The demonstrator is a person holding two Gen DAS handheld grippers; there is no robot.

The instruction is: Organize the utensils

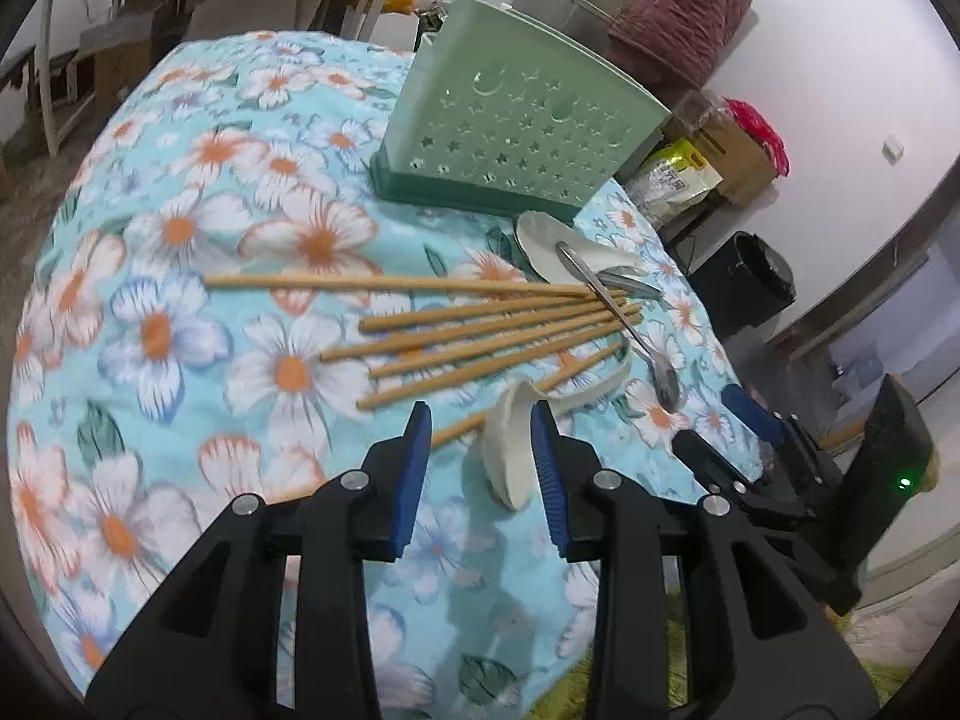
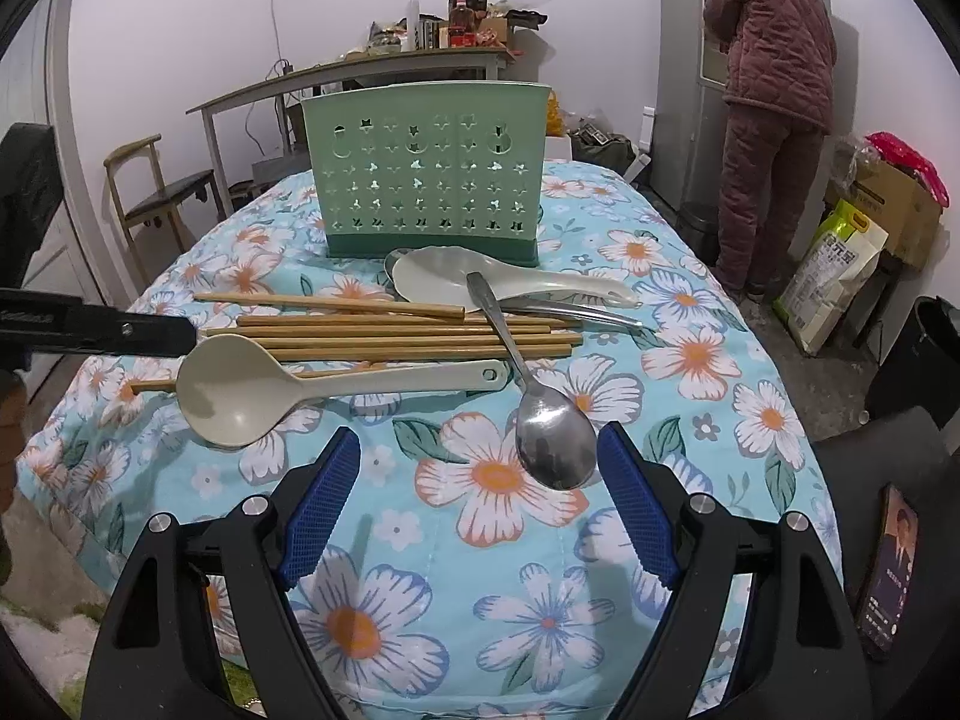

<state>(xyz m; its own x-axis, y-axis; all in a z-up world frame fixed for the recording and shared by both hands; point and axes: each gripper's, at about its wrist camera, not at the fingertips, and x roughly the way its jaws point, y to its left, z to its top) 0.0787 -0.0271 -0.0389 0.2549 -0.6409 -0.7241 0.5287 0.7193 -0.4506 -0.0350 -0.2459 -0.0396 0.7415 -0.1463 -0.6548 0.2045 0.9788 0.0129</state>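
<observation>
Floral blue cloth covers the whole table, and its near edge drops away just under both tools, while the far edge runs behind the green holder at twelve o'clock in the right wrist view. Open cloth lies in front of the right gripper, whose jaws stand wide apart with nothing between them; the bowl of a steel spoon rests just inside its right pad, at one o'clock. Beyond that, wooden chopsticks lie side by side across the middle of the table, with the steel spoon's handle crossing over them. A beige ladle lies at ten o'clock along the near chopsticks, and a white rice scoop sits just in front of the holder's base, with another steel utensil tucked beside it. From the left wrist view, the left gripper is partly apart, with the ladle's bowl sitting between its pads, though whether they touch it I cannot tell. A person stands well apart at two o'clock by a cabinet, and a phone lies at four o'clock.
</observation>
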